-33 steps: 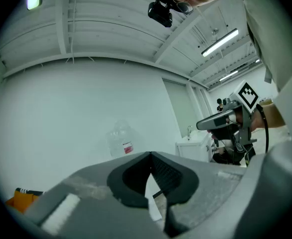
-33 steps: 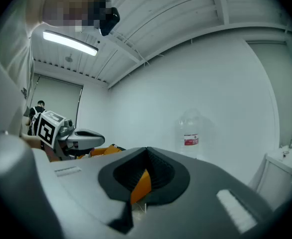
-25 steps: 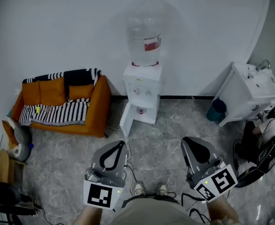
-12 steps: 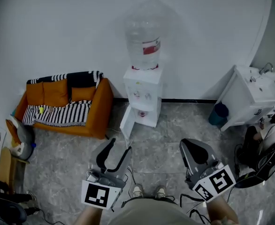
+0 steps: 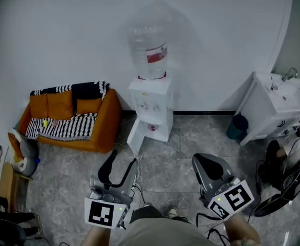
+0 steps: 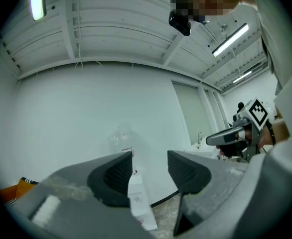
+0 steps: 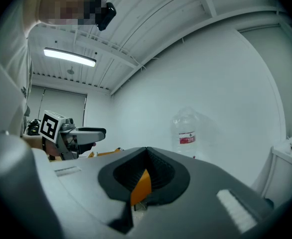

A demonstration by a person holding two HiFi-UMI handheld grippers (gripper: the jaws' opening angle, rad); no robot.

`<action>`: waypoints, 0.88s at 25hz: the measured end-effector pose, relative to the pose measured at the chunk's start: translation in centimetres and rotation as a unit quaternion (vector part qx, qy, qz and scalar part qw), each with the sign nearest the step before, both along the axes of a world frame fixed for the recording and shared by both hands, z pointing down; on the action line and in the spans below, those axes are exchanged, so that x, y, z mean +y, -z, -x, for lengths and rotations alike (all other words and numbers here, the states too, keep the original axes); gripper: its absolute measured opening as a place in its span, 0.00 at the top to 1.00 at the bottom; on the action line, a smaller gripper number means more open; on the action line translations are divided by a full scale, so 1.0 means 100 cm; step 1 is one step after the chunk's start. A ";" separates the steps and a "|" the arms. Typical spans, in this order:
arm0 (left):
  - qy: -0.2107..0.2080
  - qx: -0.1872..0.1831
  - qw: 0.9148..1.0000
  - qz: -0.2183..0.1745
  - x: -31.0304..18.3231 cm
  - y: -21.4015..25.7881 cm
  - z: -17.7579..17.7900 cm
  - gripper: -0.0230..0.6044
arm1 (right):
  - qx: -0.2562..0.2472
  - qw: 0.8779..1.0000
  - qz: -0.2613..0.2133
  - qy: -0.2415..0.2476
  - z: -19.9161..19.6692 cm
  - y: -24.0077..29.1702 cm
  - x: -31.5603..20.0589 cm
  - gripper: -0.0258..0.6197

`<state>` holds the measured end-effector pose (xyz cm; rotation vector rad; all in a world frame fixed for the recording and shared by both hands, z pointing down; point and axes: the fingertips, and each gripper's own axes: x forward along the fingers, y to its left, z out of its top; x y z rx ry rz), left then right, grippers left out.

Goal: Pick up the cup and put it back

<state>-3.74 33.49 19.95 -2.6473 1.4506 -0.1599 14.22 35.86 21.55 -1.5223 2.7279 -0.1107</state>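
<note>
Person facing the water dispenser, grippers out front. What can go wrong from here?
1. The door of the dispenser hangs open beside the niche; a reaching gripper could bump it.
2. The red thing in there, maybe the cup, sits in a tight recess; the left gripper, jaws just opening and empty, could knock it.
3. Floor cable right ahead: trip hazard.

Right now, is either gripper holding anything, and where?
Nothing. The left gripper has just been opening its jaws, empty; the right gripper is shut, empty.
</note>
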 end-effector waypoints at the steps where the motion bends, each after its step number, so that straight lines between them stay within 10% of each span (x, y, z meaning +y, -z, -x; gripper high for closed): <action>1: 0.000 0.001 1.000 0.000 0.001 -0.001 -0.004 0.60 | 0.001 1.000 0.000 0.001 -0.003 -0.001 0.000 0.96; 22: -0.011 -0.018 1.000 0.015 -0.114 -0.030 0.001 0.60 | 0.016 1.000 0.015 0.003 0.011 -0.030 -0.122 0.96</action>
